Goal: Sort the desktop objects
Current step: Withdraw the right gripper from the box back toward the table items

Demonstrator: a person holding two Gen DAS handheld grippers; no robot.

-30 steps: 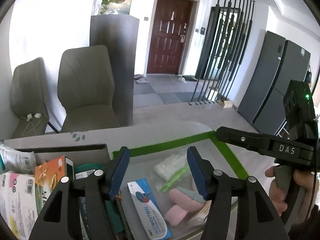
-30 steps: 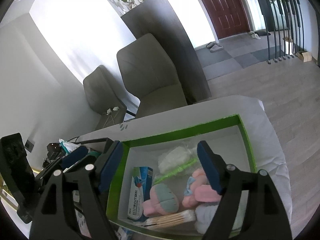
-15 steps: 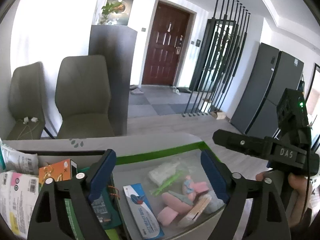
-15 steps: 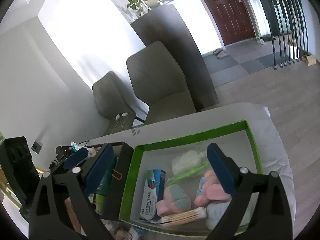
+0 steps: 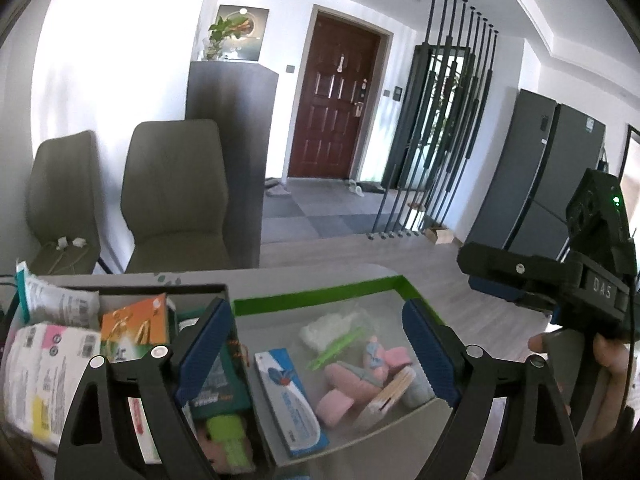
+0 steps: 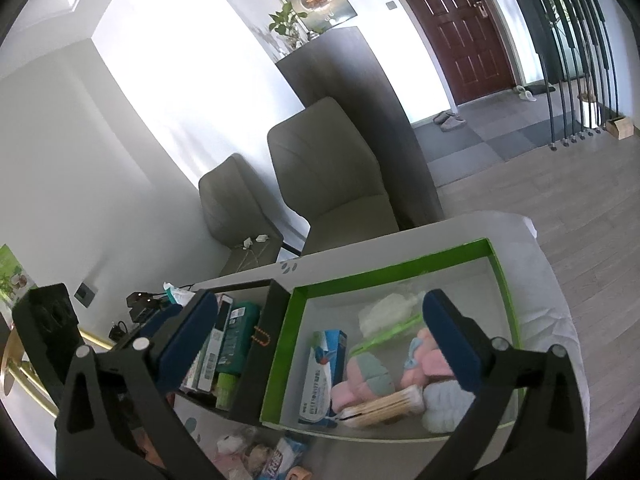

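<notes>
- Hovering above the green-rimmed tray (image 6: 496, 258) on the counter (image 6: 552, 320), the right gripper (image 6: 320, 340) has just been opening; its jaws stand wide and nothing is between them
- The left gripper (image 5: 316, 344) is also spread and empty, its jaws having just opened
- A toothpaste box (image 5: 290, 396), pink plush pieces (image 5: 340, 392) and cotton swabs (image 6: 384, 404) lie inside the tray
- The black box (image 6: 276, 304) beside it holds packets
</notes>
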